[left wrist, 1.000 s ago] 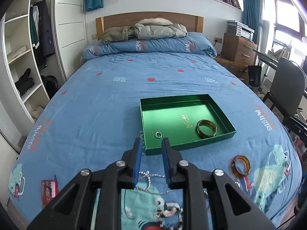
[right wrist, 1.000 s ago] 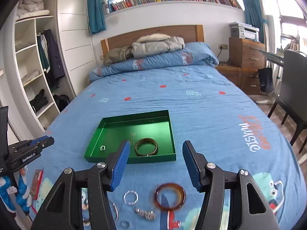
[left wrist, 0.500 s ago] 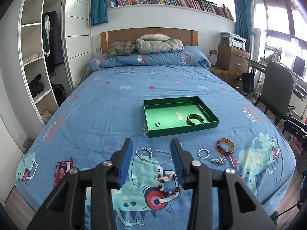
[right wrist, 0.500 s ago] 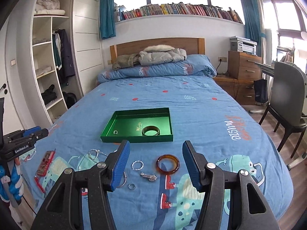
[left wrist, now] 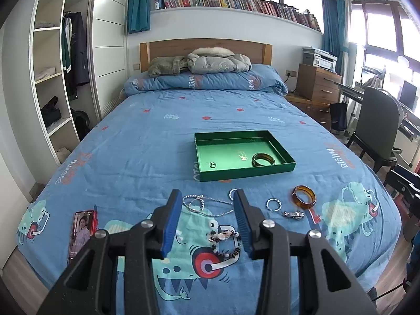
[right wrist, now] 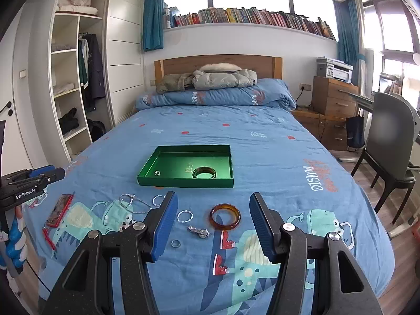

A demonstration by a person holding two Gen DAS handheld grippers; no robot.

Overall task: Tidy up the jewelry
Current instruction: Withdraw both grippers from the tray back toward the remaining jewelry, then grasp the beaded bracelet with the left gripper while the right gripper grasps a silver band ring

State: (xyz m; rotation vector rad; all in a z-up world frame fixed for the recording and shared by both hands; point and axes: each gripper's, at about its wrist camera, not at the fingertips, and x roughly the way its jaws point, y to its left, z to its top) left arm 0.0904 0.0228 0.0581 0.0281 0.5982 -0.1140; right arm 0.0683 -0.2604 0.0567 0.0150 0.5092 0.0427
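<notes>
Hovering above the foot of the blue cartoon-print bed (left wrist: 147, 157), the left hand-held gripper (left wrist: 207, 220) and the right hand-held gripper (right wrist: 213, 225) are both seen with jaws parted and nothing held. A shallow green rectangular tray (left wrist: 244, 171), already holding a dark bangle (left wrist: 263, 159) and a small ring (left wrist: 213, 164), lies farther up the bed. The silver bead chain (left wrist: 202, 204) is framed just ahead between the left fingers, its loose length running across them. The amber translucent bangle (right wrist: 225, 216) is framed flat between the right fingers, so each piece is judged nearer its own side.
</notes>
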